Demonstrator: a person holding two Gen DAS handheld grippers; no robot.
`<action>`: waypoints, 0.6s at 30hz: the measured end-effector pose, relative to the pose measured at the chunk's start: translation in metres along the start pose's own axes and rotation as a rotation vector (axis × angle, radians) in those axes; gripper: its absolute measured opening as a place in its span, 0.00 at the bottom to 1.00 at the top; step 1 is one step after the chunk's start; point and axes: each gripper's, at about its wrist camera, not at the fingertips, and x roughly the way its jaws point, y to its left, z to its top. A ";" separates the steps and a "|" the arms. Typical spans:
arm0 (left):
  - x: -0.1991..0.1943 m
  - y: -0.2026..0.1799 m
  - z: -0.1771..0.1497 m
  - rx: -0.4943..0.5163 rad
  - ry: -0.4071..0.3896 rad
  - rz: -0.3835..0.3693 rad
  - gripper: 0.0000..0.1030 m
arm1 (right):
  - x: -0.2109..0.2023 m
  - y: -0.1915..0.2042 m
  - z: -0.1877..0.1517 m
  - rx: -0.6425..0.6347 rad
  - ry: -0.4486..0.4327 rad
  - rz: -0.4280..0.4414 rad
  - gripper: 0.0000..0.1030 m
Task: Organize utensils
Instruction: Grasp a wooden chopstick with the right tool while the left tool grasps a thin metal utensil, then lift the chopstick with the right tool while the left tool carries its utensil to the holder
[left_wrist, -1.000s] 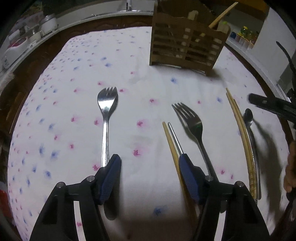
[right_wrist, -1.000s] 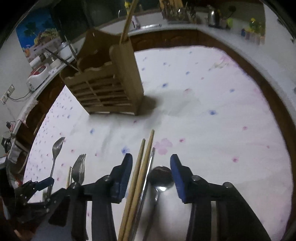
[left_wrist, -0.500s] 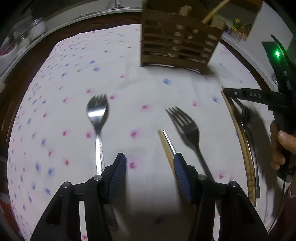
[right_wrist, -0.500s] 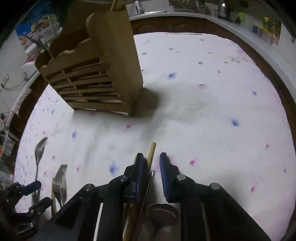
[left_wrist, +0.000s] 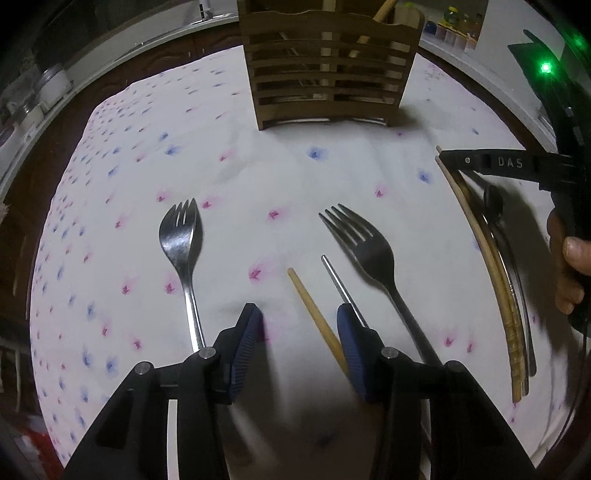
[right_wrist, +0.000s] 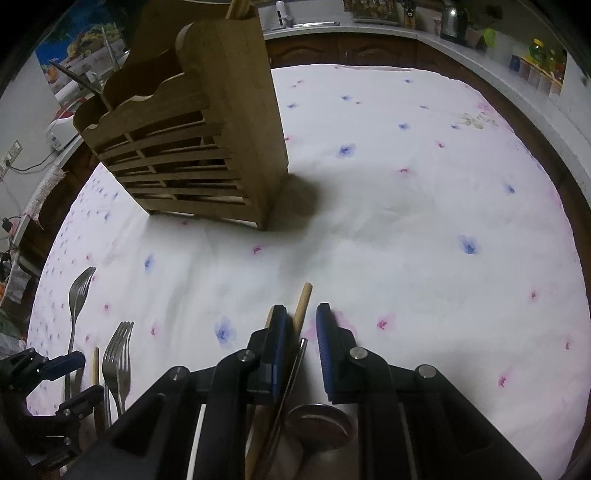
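Note:
A wooden slatted utensil holder (left_wrist: 328, 62) stands at the far side of the flowered cloth; it also shows in the right wrist view (right_wrist: 192, 144). My left gripper (left_wrist: 299, 332) is open over a wooden chopstick (left_wrist: 314, 314) and a metal chopstick (left_wrist: 341, 288), between a spork (left_wrist: 181, 240) and a fork (left_wrist: 365, 251). My right gripper (right_wrist: 301, 332) has its jaws narrowed around a wooden chopstick (right_wrist: 302, 306), with a small gap on the right side. A metal chopstick (right_wrist: 291, 376) and a spoon (right_wrist: 317, 424) lie under it.
A pair of wooden chopsticks (left_wrist: 487, 273) and the spoon (left_wrist: 493, 206) lie at the right in the left wrist view, under the right gripper (left_wrist: 491, 162). Counters with jars and appliances ring the table.
My right gripper has narrowed around the wooden chopstick and moved forward toward the holder. My left gripper has narrowed and shifted right, off the spork handle, over the two single chopsticks.

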 end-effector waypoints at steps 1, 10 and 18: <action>0.000 0.000 0.000 0.000 0.001 -0.001 0.41 | -0.001 0.001 -0.001 0.002 -0.001 0.005 0.16; 0.005 -0.025 0.009 0.098 -0.003 -0.003 0.06 | -0.002 0.002 -0.005 -0.001 -0.017 -0.002 0.10; -0.006 -0.002 0.004 -0.008 -0.025 -0.092 0.03 | -0.023 -0.001 -0.009 0.053 -0.054 0.078 0.07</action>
